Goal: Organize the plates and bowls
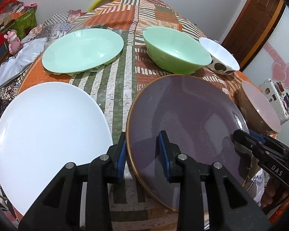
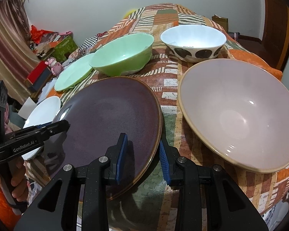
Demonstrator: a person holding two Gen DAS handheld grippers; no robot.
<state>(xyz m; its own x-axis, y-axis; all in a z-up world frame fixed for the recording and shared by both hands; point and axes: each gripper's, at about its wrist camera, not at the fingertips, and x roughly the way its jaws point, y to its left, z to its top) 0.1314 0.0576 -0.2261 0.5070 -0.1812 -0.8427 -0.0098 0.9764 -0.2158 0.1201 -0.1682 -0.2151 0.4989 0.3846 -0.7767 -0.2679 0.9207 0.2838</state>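
Both tools reach in low from the near edge, each straddling the rim of the purple plate (image 1: 185,119). The left tool (image 1: 142,154) has its fingers apart, one blue pad (image 1: 163,154) over the plate's face and the other outside its left rim, neither visibly pressing on it. The right tool (image 2: 142,157) is likewise spread wide, one pad (image 2: 122,157) above the plate's surface and the other beyond its right rim, with a clear gap at the edge. In the right wrist view, part of a hand (image 2: 17,181) grips the left tool's handle at the lower left.

The purple plate (image 2: 109,127), edged in brown, sits at the near middle of a surface covered by a patchwork cloth (image 1: 117,80) in orange, green and cream; its near edge looks tilted up off the cloth.

There are three plates: the purple one, a white plate (image 1: 50,130) just to its left, and a mint-green plate (image 1: 82,50) farther back on the left. There are three bowls, all empty: a green bowl (image 1: 177,52) behind the purple plate, a white bowl with dark spots (image 2: 194,42) beside it at the back right, and a large pale pink bowl (image 2: 240,111) with a tan rim to the right of the purple plate.
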